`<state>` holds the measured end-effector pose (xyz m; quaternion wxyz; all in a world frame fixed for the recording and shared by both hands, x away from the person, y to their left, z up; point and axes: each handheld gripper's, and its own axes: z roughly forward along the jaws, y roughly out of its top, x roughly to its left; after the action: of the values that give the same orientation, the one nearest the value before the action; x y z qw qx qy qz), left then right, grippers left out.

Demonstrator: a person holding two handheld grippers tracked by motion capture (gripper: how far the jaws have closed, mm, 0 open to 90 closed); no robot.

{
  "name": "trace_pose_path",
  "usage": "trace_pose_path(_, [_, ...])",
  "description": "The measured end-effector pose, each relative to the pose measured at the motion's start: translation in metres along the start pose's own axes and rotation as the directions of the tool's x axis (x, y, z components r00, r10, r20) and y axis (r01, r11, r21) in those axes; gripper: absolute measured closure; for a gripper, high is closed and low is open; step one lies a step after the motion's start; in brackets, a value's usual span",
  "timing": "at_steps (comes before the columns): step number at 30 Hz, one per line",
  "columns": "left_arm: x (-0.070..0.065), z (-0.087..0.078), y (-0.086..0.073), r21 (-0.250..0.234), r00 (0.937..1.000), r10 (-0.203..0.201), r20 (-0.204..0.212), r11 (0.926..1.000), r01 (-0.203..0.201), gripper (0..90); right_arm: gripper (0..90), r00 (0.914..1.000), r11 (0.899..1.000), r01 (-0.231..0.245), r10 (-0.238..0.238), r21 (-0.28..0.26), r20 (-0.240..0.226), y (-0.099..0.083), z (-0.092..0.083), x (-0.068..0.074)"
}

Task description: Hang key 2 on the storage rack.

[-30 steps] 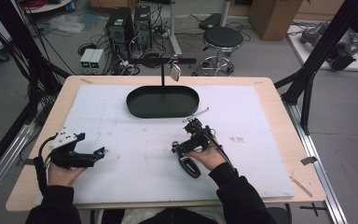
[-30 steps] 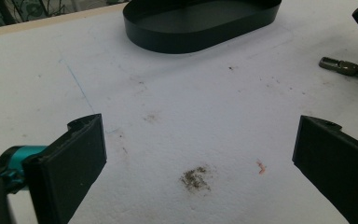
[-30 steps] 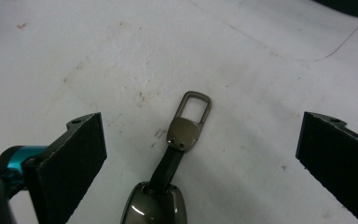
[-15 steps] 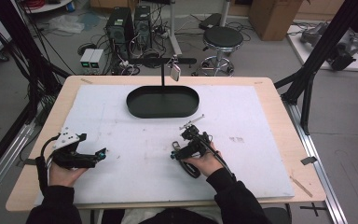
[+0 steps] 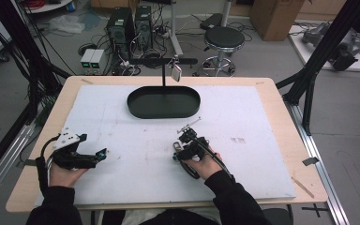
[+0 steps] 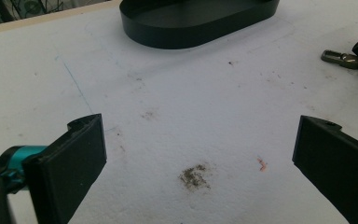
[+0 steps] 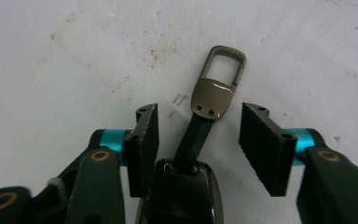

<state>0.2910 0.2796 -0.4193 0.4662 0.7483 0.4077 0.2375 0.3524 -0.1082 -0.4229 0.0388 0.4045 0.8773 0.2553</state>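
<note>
A dark key fob [image 7: 182, 196] with a black strap and a metal clasp [image 7: 216, 88] lies on the white mat. It sits between the jaws of my right gripper [image 7: 198, 140], which have just been closing in. A gap shows on both sides of the strap, so the pads do not press it. In the high view the right gripper [image 5: 187, 143] is near the mat's middle, with the clasp [image 5: 189, 125] sticking out ahead of it. My left gripper [image 5: 101, 154] rests at the near left, open and with nothing between its jaws [image 6: 198, 154].
A black oval tray [image 5: 136, 105] stands at the back centre of the mat, with a thin stand rising from it and a small tag [image 5: 175, 71] hanging from its arm. The tray's wall [image 6: 191, 32] and the clasp [image 6: 342, 58] appear in the left gripper view.
My right hand has drawn slightly back and left over the fob. The left hand and its gripper stay where they were.
</note>
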Motion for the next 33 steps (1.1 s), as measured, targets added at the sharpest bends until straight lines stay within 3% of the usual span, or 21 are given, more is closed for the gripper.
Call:
trace_pose_path(5, [0.000,0.000,0.000,-0.001,1.0000,0.000,0.000,1.0000,0.000,3.1,58.0,0.9999,1.000,0.003,-0.003,0.008,0.011,0.000,-0.001,0.000])
trace_pose_path(11, [0.000,0.000,0.000,-0.005,1.0000,-0.001,0.000,1.0000,0.001,3.2,70.5,0.9944,0.999,0.047,-0.049,0.020,0.094,0.000,0.000,0.006])
trace_pose_path(13, [0.000,0.000,0.000,-0.005,1.0000,0.000,-0.001,1.0000,0.000,3.2,74.3,0.9927,0.998,0.061,-0.063,0.025,0.103,0.000,0.000,0.008])
trace_pose_path(14, [0.000,0.000,0.000,-0.004,1.0000,0.000,-0.001,1.0000,0.000,3.2,81.9,0.9918,0.997,0.065,-0.067,0.029,0.108,0.000,-0.001,0.009])
trace_pose_path(17, [0.000,0.000,0.000,-0.005,1.0000,0.001,-0.001,1.0000,-0.001,3.2,85.2,0.9906,0.996,0.086,-0.088,0.026,0.105,0.000,-0.002,0.011])
trace_pose_path(19, [0.000,0.000,0.000,-0.005,1.0000,0.001,-0.003,1.0000,-0.001,3.2,86.6,0.9920,0.996,0.084,-0.085,0.022,0.093,0.000,-0.002,0.009])
trace_pose_path(24, [0.000,0.000,0.000,-0.006,1.0000,-0.001,-0.002,1.0000,0.001,3.2,87.6,0.9990,0.999,0.043,-0.043,0.004,0.008,-0.001,-0.005,-0.003])
trace_pose_path(33, [0.001,0.001,0.000,-0.005,1.0000,-0.001,0.001,1.0000,0.001,3.2,88.0,0.9946,0.998,-0.020,0.013,-0.067,-0.103,-0.004,-0.019,-0.018])
